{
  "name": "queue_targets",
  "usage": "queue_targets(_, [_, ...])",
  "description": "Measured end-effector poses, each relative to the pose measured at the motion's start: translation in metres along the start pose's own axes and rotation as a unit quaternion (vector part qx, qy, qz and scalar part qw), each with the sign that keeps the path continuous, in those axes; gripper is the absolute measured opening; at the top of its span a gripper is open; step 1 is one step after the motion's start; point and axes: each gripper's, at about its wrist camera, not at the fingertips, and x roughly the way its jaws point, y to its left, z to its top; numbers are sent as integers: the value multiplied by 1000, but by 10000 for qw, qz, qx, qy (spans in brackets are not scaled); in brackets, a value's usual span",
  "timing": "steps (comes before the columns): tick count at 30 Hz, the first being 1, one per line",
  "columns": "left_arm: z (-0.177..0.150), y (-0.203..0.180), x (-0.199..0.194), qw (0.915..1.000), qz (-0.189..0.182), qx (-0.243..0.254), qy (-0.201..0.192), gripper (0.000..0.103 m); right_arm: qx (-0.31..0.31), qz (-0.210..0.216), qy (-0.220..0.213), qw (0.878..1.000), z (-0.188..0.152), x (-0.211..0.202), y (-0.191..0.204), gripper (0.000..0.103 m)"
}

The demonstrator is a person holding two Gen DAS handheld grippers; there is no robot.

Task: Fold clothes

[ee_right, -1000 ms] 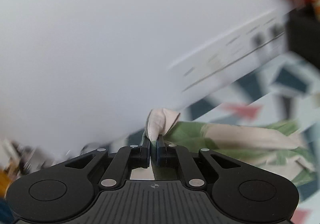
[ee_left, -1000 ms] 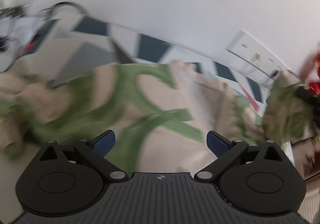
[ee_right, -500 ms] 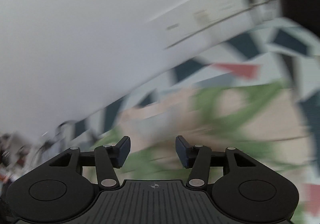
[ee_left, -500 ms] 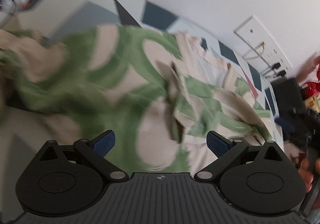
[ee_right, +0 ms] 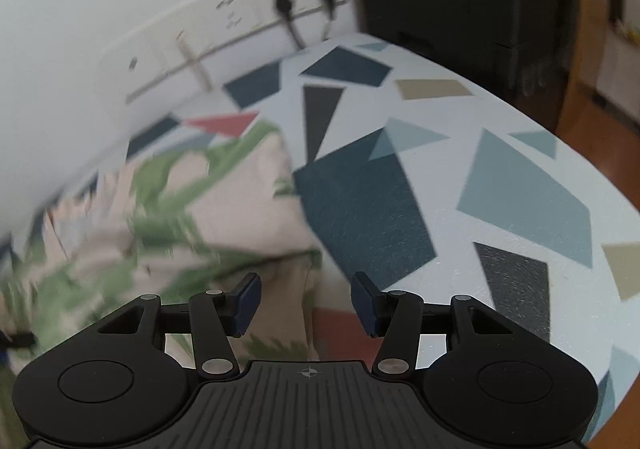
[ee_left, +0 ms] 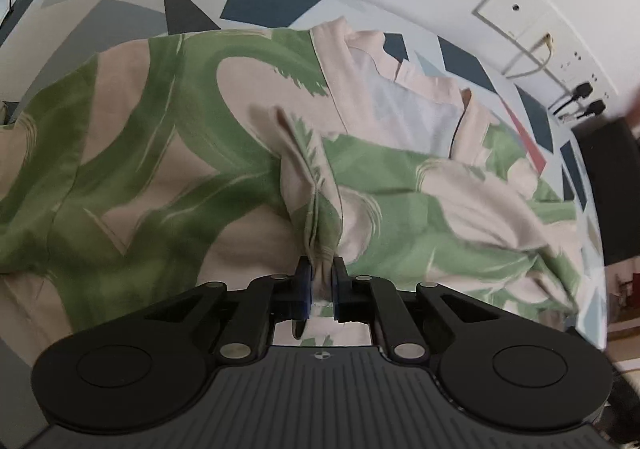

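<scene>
One garment (ee_left: pixel 168 153), left gripper (ee_left: pixel 319 281) pinching it, right gripper (ee_right: pixel 306 303) agape.

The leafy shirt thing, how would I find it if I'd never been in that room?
Look for the table covered by a pale cloth with dark blue, teal and red shapes, standing against a white wall. Spread over it lies the garment, with the left gripper pinching a fold of it. It is the only soft thing there, cream with big green brush strokes.
</scene>
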Motion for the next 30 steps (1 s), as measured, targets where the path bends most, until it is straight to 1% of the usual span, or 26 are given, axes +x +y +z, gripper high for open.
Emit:
queue_targets(2, [12, 0, -14, 9999, -66, 74, -51, 7, -216, -40, -97, 9997, 3, 9, 9, 47])
queue_targets(4, [26, 0, -38, 9992, -99, 275, -288, 7, -258, -95, -129, 9995, 11, 15, 14, 44])
queue_targets(5, [32, 0, -51, 9982, -113, 385, -435, 7, -234, -105, -146, 9996, 17, 17, 13, 38])
queue_targets(6, [37, 1, -63, 9969, -72, 500, -602, 7, -119, -17, -180, 9998, 23, 17, 9, 36])
queue_targets(7, [43, 2, -76, 9951, -31, 616, -768, 7, 103, 150, -226, 9996, 30, 14, 3, 36])
queue_targets(8, [45, 5, -80, 9939, 94, 686, -856, 7, 345, 331, -273, 9985, 36, 10, -3, 39])
queue_targets(9, [48, 9, -85, 9924, 219, 756, -944, 7, 527, 522, -225, 9970, 41, 8, -8, 46])
queue_targets(10, [47, 13, -81, 9923, 348, 775, -904, 7, 694, 715, -154, 9949, 44, 6, -13, 48])
queue_targets(11, [47, 17, -76, 9920, 476, 795, -863, 7, 673, 707, -130, 9951, 43, 6, -12, 51])
queue_targets(13, [40, 31, -59, 9923, 736, 723, -683, 7, 540, 595, -104, 9967, 38, 7, -8, 51])
queue_targets(16, [31, 52, -38, 9956, 751, 290, -470, 7, 341, 427, -64, 9985, 30, 9, -1, 50])
queue_targets(17, [28, 55, -36, 9959, 753, 219, -452, 7, 274, 371, -51, 9989, 27, 9, 1, 50])
queue_targets(18, [26, 57, -33, 9958, 771, 193, -455, 7, 207, 315, -38, 9993, 24, 10, 3, 50])
queue_targets(21, [26, 52, -31, 9937, 888, 395, -554, 7, 7, 146, 1, 9999, 17, 12, 10, 49])
queue_targets(22, [27, 49, -31, 9930, 913, 464, -595, 7, -59, 89, 14, 9999, 14, 12, 12, 47])
queue_targets(23, [28, 48, -34, 9923, 924, 509, -648, 7, -126, 33, 27, 9999, 11, 13, 14, 38])
queue_targets(24, [30, 47, -37, 9920, 900, 532, -711, 7, -193, -23, 40, 9998, 9, 13, 17, 17])
queue_targets(25, [32, 47, -40, 9917, 873, 539, -773, 7, 29, 55, 33, 10000, 10, 14, 11, 8])
queue_targets(26, [34, 47, -42, 9914, 848, 555, -830, 7, 321, 166, 21, 9993, 13, 15, 3, 7])
queue_targets(28, [39, 45, -42, 9907, 824, 614, -895, 7, 1027, 367, -5, 9940, 15, 16, -13, 7])
queue_targets(29, [39, 44, -39, 9899, 878, 684, -873, 7, 1157, 404, 71, 9924, 15, 17, -16, 7])
queue_targets(30, [38, 42, -35, 9891, 947, 784, -810, 7, 1250, 433, 160, 9911, 15, 18, -17, 11])
